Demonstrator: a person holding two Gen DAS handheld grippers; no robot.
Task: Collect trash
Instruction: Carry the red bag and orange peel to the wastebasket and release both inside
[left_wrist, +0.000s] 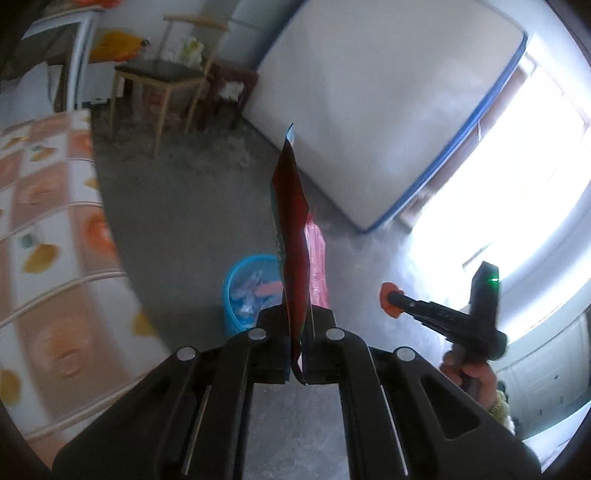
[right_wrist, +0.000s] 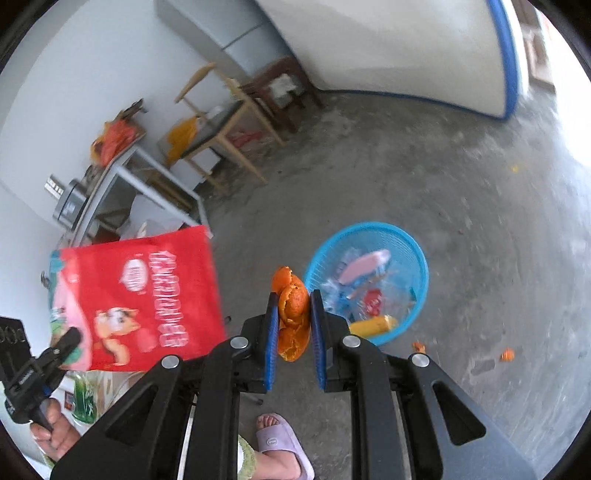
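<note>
Orange peel in the right claw and the left claw's pinched red bag could drop outside the blue basket if released early.

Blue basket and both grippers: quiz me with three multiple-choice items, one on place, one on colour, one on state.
1. Where does the blue basket stand?
A. on the concrete floor
B. on the wooden chair
C. on the tablecloth

2. What colour is the snack bag in the left gripper?
A. green
B. red
C. white

3. What is the right gripper doing?
A. hanging open and empty
B. clamped on a bottle
C. clamped on orange peel

Answers: 1 A, bare grey floor lies all round the basket. 2 B, its printed face is red. 3 C, the blue pads press on the orange peel.
</note>
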